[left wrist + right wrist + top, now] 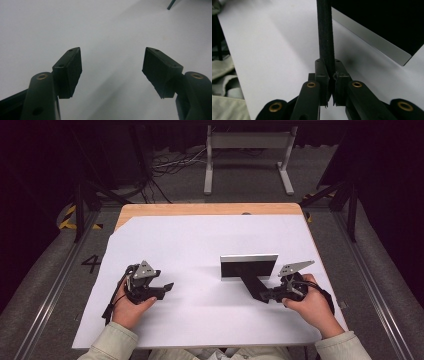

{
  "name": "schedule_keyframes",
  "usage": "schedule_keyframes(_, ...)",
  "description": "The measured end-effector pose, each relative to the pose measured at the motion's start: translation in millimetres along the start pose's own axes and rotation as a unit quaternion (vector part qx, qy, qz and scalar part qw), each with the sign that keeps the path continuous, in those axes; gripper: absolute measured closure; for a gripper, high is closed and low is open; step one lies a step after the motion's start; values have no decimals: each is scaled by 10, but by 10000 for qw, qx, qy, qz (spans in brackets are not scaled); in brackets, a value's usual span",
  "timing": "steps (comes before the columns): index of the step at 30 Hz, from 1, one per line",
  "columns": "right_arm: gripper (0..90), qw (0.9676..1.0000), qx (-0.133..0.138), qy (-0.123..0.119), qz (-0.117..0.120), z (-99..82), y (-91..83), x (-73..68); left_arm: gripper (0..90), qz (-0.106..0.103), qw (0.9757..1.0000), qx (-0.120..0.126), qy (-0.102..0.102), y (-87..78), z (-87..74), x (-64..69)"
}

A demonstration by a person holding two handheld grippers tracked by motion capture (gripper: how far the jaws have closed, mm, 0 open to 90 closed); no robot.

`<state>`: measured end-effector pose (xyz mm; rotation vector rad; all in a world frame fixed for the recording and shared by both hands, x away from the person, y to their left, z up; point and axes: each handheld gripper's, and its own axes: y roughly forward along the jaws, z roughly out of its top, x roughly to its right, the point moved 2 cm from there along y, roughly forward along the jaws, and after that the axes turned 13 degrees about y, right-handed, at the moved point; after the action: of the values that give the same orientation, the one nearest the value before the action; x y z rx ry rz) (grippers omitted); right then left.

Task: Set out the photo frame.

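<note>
A small upright panel [249,266], black with a silver rim, stands on the white sheet [200,240] right of centre. A flat black prop leg [252,285] runs from it toward me. My right gripper [265,296] is shut on the near end of that leg. In the right gripper view the leg [325,32] rises edge-on from between the pressed pads of the right gripper [329,66], with the panel [374,25] at upper right. My left gripper [167,287] rests at the left of the sheet, open. In the left gripper view nothing lies between the jaws of the left gripper [112,50].
The sheet covers most of a wooden table [200,209], whose far edge shows bare. Beyond it on the floor stand a grey metal frame [247,150] and loose cables [170,162]. Dark tripod legs flank the table.
</note>
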<state>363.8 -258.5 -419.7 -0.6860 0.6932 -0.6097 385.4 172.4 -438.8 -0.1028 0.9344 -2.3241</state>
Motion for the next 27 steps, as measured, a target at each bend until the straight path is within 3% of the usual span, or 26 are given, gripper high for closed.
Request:
schedule_keyframes(15,823,9984,-328,-272,-359,-61,58,12,323,-1,10000,-17,14,5,-1,1)
schedule_keyframes(24,805,9976,-405,-290,-472,-74,72,5,323,3,10000,-12,20,6,0,-1)
schedule_keyframes(27,756,9977,-331,-294,-512,-73,52,12,328,76,9999,-64,-51,10,1,-13)
